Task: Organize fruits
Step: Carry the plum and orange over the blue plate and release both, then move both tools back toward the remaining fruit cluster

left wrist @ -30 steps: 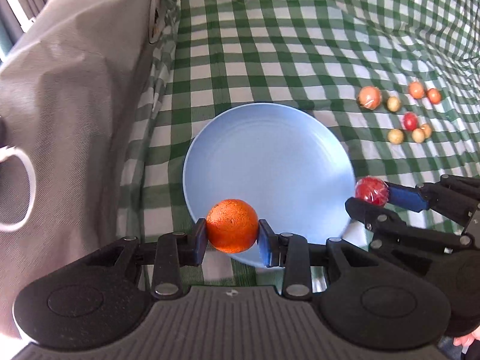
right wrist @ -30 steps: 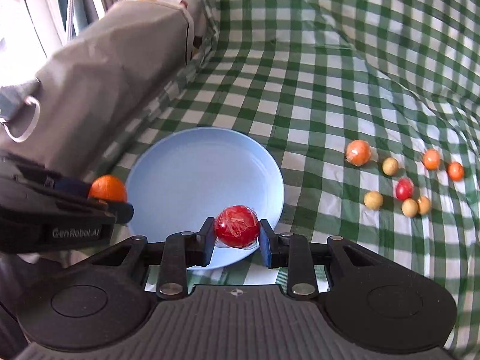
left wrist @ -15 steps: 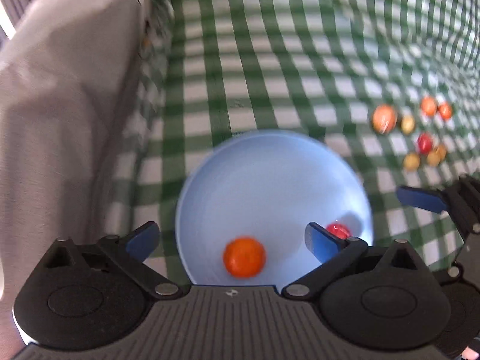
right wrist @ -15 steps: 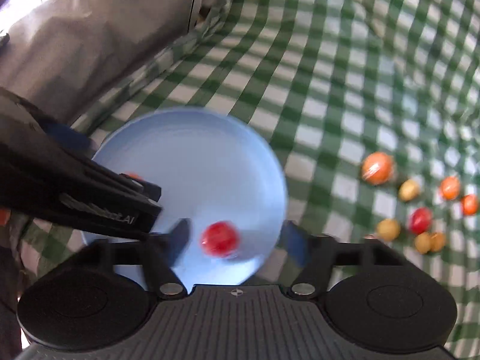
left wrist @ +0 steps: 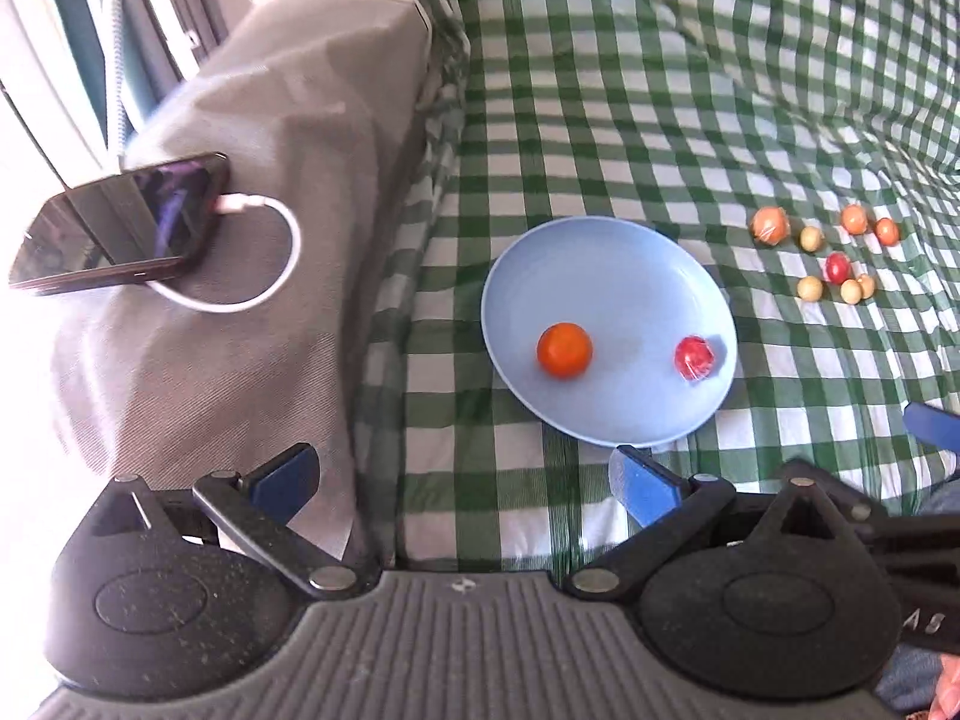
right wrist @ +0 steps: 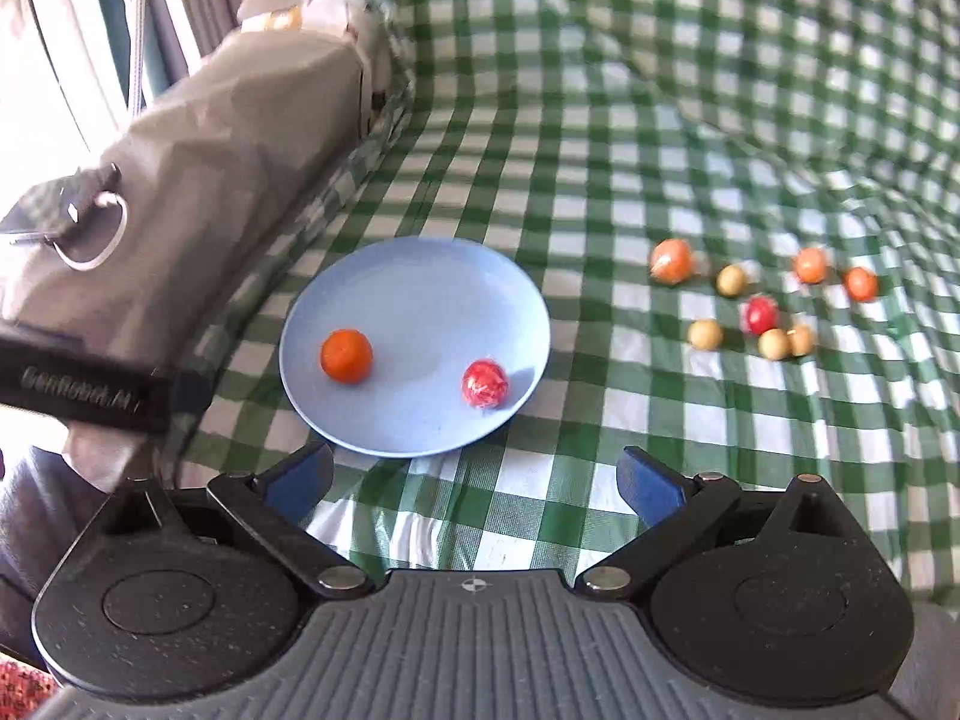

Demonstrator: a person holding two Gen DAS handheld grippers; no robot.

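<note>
A light blue plate (left wrist: 624,264) (right wrist: 420,276) lies on the green checked cloth. On it rest an orange (left wrist: 564,350) (right wrist: 346,355) at the left and a red wrapped fruit (left wrist: 695,356) (right wrist: 484,383) at the right. My left gripper (left wrist: 462,474) is open and empty, pulled back from the plate's near edge. My right gripper (right wrist: 474,477) holds nothing, and its jaws are still opening just short of the plate. Several small orange, yellow and red fruits (left wrist: 831,252) (right wrist: 759,300) lie loose on the cloth to the right of the plate.
A grey covered block (left wrist: 252,228) (right wrist: 198,180) stands left of the plate, with a phone (left wrist: 120,222) and its white cable on top. The checked cloth (left wrist: 690,90) rises in folds at the back and right. The other gripper's body (right wrist: 84,384) shows at the left edge.
Both grippers let go of their fruits, which now lie on the plate. Both have opened wide and drawn back and up from the plate.
</note>
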